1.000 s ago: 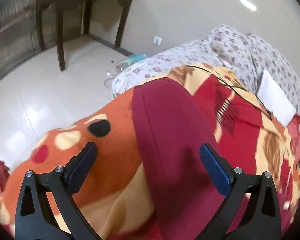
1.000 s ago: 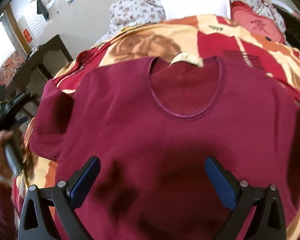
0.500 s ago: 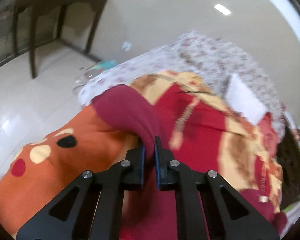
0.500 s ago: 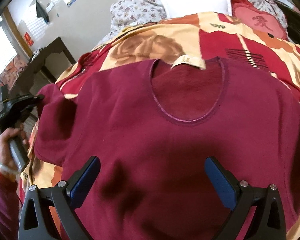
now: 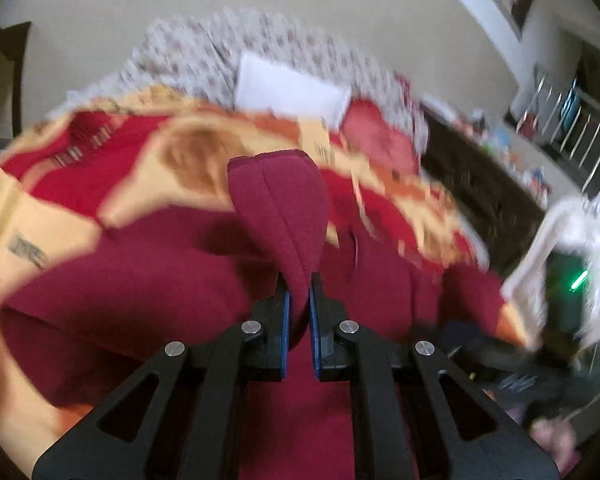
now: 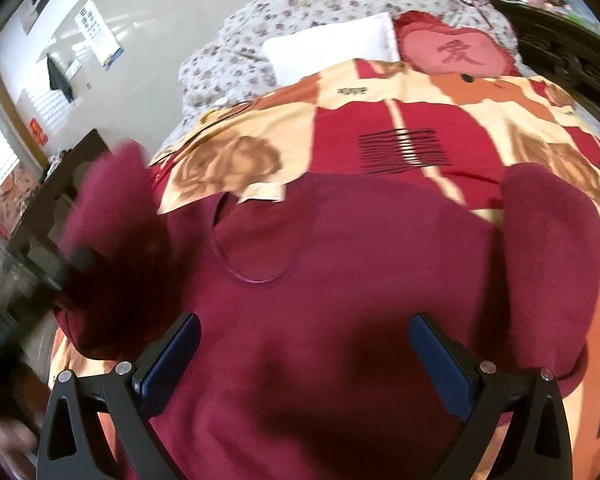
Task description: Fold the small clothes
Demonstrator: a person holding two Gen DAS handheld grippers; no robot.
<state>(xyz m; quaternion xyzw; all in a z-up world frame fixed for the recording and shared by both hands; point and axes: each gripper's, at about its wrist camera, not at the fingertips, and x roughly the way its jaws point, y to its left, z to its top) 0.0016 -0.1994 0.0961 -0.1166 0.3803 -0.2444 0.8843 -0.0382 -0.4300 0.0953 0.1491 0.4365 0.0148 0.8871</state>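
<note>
we've got the left gripper (image 5: pixel 298 312) clamped on the sleeve (image 5: pixel 284 208) of the maroon sweater (image 6: pixel 340 280), which lies flat on the patterned blanket (image 6: pixel 440 120). right gripper (image 6: pixel 304 364) hangs wide open above the body, gripping nothing. best we carry the sleeve toward three o'clock, low and taut, across the chest. at one o'clock a red cushion (image 6: pixel 456 54) bears one chinese character; the neck label (image 6: pixel 262 192) is unreadable.

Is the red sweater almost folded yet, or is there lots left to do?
Just starting. Done: the maroon sweater lies spread flat, neck up, on the patterned blanket. In hand: the left gripper is shut on the left sleeve, lifted over the body. Left: the right sleeve lies unfolded, the right gripper hovers open, and the body isn't folded.
</note>
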